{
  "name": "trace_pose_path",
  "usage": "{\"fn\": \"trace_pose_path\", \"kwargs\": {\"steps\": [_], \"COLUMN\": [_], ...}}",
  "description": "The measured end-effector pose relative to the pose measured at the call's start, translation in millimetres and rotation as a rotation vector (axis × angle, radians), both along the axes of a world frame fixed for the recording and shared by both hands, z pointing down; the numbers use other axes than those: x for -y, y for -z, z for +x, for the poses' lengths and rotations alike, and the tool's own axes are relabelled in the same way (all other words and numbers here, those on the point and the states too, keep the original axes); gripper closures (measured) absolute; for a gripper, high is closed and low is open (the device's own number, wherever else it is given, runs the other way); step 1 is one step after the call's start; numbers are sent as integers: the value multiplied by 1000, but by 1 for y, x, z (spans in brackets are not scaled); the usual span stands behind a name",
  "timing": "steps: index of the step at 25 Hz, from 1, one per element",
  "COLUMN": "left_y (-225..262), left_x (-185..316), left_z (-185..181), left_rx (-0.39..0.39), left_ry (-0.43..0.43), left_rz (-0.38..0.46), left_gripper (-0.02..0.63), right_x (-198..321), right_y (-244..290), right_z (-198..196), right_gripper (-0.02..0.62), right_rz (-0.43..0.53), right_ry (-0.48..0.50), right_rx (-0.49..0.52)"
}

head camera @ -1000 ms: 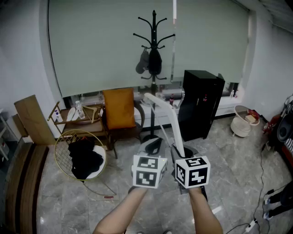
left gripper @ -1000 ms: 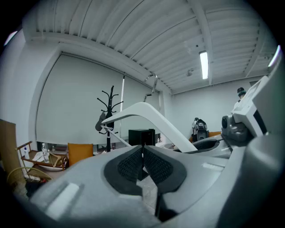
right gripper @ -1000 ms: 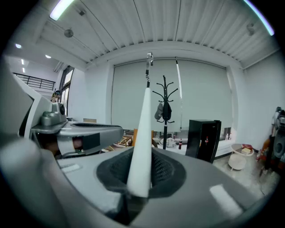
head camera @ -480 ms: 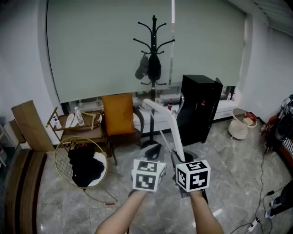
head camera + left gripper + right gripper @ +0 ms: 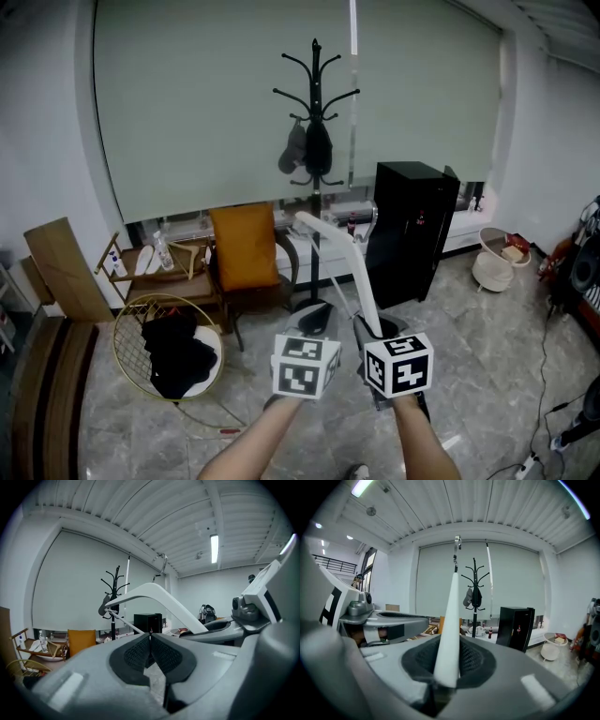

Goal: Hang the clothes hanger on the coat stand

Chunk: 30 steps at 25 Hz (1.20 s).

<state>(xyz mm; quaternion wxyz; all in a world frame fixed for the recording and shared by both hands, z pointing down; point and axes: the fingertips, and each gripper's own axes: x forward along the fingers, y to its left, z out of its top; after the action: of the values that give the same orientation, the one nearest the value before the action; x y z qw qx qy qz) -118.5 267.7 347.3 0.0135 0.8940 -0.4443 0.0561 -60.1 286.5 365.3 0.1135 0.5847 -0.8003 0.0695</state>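
The white clothes hanger [image 5: 347, 258] rises slanting up and to the left from my two grippers, its metal hook [image 5: 457, 545] at the top. My right gripper [image 5: 373, 326] is shut on the lower end of the hanger's white arm [image 5: 449, 634]. Beside it, my left gripper [image 5: 317, 317] is shut on the hanger's thin lower bar [image 5: 129, 624]. The black coat stand [image 5: 316, 141] stands across the room before the window blind, well apart from the hanger. Dark items [image 5: 314, 145] hang from its lower pegs. The stand also shows as the coat stand [image 5: 115, 592] and the coat stand [image 5: 475, 592].
A black cabinet [image 5: 412, 220] stands right of the stand, an orange-backed chair [image 5: 246, 248] left of it. A round wire basket with dark clothes [image 5: 169, 342] and a low wooden table [image 5: 159, 258] are at left. A white basket [image 5: 492, 267] sits at right. Cables lie on the floor at the lower right.
Both grippers and the hanger sit slightly lower in the head view, and the room has shifted a little. Both grips are unchanged.
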Motion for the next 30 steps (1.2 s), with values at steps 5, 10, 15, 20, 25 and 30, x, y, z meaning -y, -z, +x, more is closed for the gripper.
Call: {"fn": "trace_pose_path", "kwargs": {"steps": [5, 10, 15, 20, 25, 30], "left_y": [3, 18, 27, 28, 32, 30], "left_x": [31, 69, 102, 132, 159, 180], "left_z": [23, 61, 102, 139, 169, 190], "left_rx": [5, 8, 16, 31, 41, 51], "left_ry": [9, 29, 44, 64, 87, 94], "left_rz": [-6, 23, 27, 21, 31, 31], "left_gripper": [594, 594, 594, 594, 594, 594], "right_x": [32, 71, 106, 137, 164, 186], "right_y": [2, 10, 16, 15, 17, 20], "right_z": [20, 53, 94, 134, 161, 182], "right_gripper": [526, 526, 526, 526, 526, 526], "right_rz": [13, 21, 29, 22, 25, 36], "right_ry": [34, 68, 88, 101, 127, 140], "right_rx": [-22, -61, -81, -70, -67, -67]}}
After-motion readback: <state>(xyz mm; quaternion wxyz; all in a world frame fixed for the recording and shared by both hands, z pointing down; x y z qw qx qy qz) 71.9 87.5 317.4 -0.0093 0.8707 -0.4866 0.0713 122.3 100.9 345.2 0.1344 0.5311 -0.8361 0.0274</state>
